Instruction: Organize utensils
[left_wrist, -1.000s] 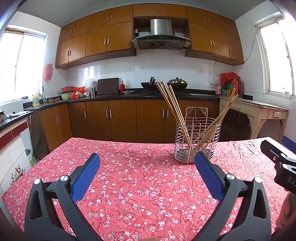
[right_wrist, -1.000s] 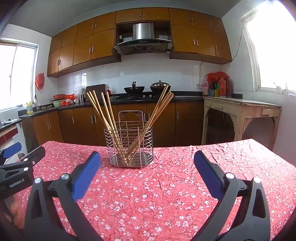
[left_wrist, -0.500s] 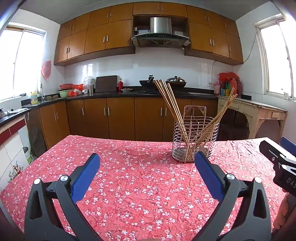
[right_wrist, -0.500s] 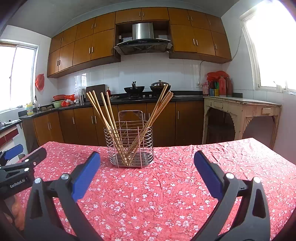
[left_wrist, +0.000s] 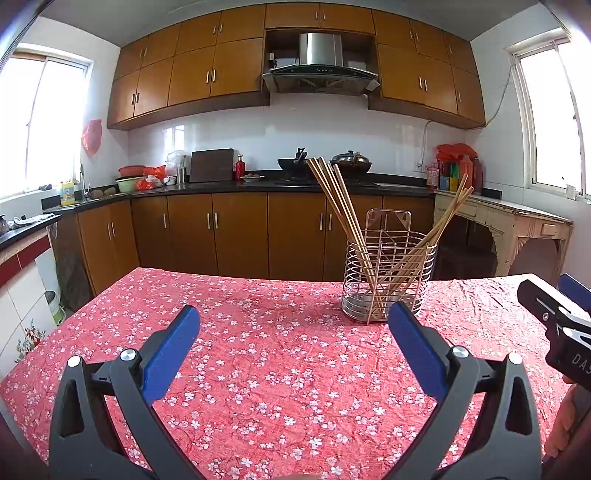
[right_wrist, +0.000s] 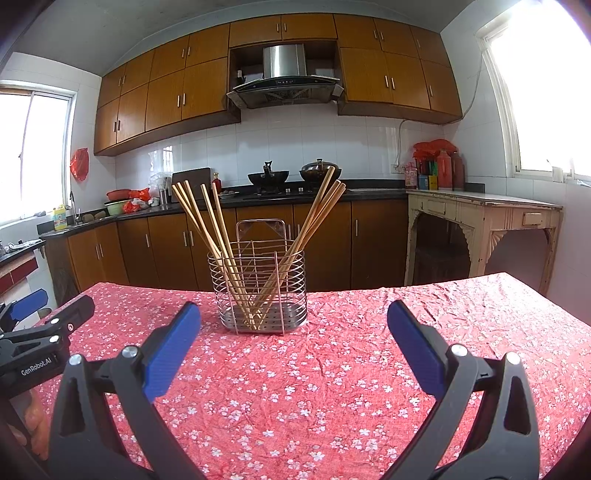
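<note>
A round wire utensil holder (left_wrist: 388, 277) stands on the red flowered tablecloth (left_wrist: 258, 350), ahead and right of my left gripper (left_wrist: 294, 325). Several wooden chopsticks (left_wrist: 338, 206) lean in it, some to the left, some to the right. In the right wrist view the holder (right_wrist: 258, 291) with its chopsticks (right_wrist: 207, 229) stands ahead and slightly left of my right gripper (right_wrist: 294, 325). Both grippers are open, empty, and held above the cloth, short of the holder. The right gripper shows at the left view's right edge (left_wrist: 554, 325); the left gripper shows at the right view's left edge (right_wrist: 37, 332).
The table's far edge (right_wrist: 406, 286) lies just behind the holder. Behind it run brown kitchen cabinets (left_wrist: 221, 236) with a dark counter, a stove with pans (right_wrist: 291, 175), and a pale wooden side table (right_wrist: 487, 221) at the right.
Both grippers have tilted or risen slightly, so the holder sits a little lower and the scene shifts down. Both stay open and nothing on the table has moved.
</note>
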